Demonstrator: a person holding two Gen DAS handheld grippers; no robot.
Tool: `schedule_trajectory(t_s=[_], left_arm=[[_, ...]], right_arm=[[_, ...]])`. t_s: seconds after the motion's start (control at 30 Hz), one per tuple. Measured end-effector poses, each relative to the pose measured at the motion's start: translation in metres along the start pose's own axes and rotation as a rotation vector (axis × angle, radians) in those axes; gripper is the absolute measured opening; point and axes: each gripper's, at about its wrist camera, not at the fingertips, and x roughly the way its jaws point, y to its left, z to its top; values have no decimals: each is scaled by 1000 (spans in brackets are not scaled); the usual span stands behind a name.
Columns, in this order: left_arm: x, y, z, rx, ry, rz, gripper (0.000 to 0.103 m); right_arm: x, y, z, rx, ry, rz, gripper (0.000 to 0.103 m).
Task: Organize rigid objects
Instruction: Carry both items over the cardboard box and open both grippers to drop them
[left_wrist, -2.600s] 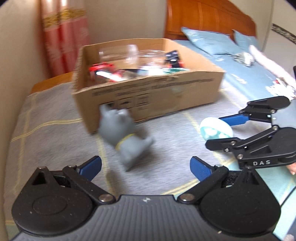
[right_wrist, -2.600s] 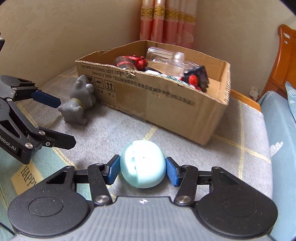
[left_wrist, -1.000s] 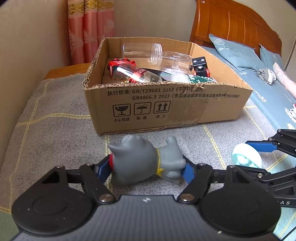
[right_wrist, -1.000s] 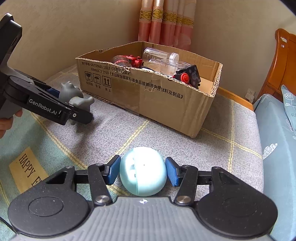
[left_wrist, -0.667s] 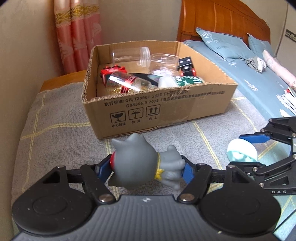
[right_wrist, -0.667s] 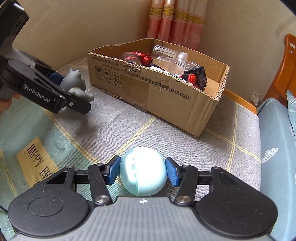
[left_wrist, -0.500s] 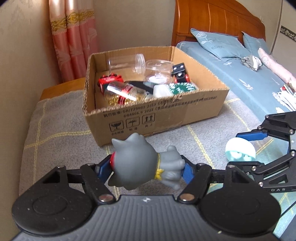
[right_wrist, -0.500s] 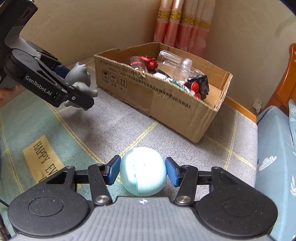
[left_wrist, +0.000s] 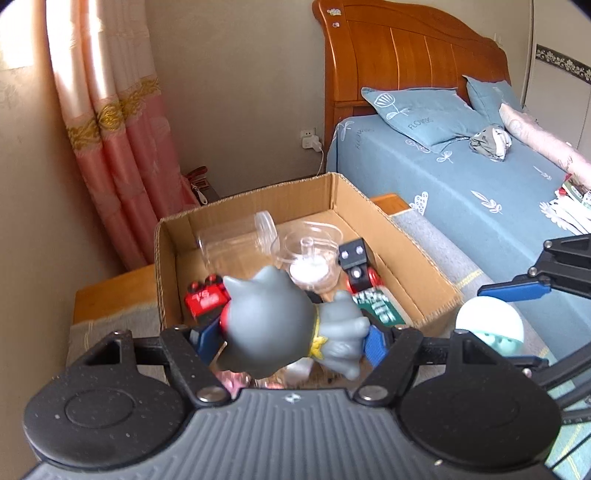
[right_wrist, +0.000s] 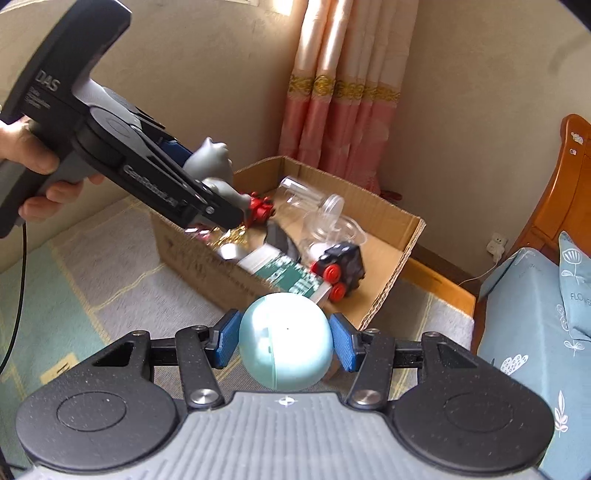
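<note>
My left gripper (left_wrist: 291, 338) is shut on a grey toy cat (left_wrist: 280, 325) with a yellow collar and holds it in the air over the near left part of an open cardboard box (left_wrist: 402, 243). The cat also shows in the right wrist view (right_wrist: 212, 168), above the box's (right_wrist: 388, 291) left end. My right gripper (right_wrist: 286, 341) is shut on a pale blue egg-shaped toy (right_wrist: 286, 341), held up just short of the box's near wall. The egg toy shows at the right in the left wrist view (left_wrist: 489, 323).
The box holds clear plastic jars (left_wrist: 236, 240), a red toy car (left_wrist: 205, 299), a black toy train with red wheels (right_wrist: 341, 267) and a green packet (right_wrist: 288, 275). The box sits on a grey checked blanket (right_wrist: 110, 273). A bed with blue pillows (left_wrist: 417, 114) lies to the right.
Both grippers have lifted their toys off the blanket and moved toward the box. The grey cat went from in front of the box to above its inside. The egg toy rose level with the box rim.
</note>
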Motion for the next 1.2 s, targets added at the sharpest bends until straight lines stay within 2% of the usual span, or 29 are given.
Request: schedule_trajectory(t_s=[0.07,0.2,0.3,0.4,0.5,0.6,0.8,0.97,1.1,1.17,1.2], left_arm=[[11,0,9,7,-6,21,74],[23,6,15,-15,-19,46,84],[14,11,5,-56,-60,42,96],[-5,12,-11,-75,-105,57,97],[-22,11,-29,-112,-124,98,102],[-39,13,-47,-162,-158,115,102],[-60,14,-70,-229,-167,182,102],[-64,11,-83,-226,-165,227,102],[-66,7,-90,-214,-158,240,102],[-67,6,-91,-213,-159,246,102],[-68,6,-91,-214,-160,246,102]], right_arm=[[4,-6,6,9,-1,-3,58],[15,-16,21,21,-2,-15,58],[25,-26,31,30,-1,-21,58],[37,-37,43,33,3,-33,58],[53,-54,57,62,13,-50,58],[72,-71,70,110,26,-59,58],[117,-101,85,238,75,-61,58],[145,-111,83,307,134,-81,58],[152,-113,80,344,148,-70,58],[149,-111,80,340,136,-76,64],[146,-110,82,340,129,-72,73]])
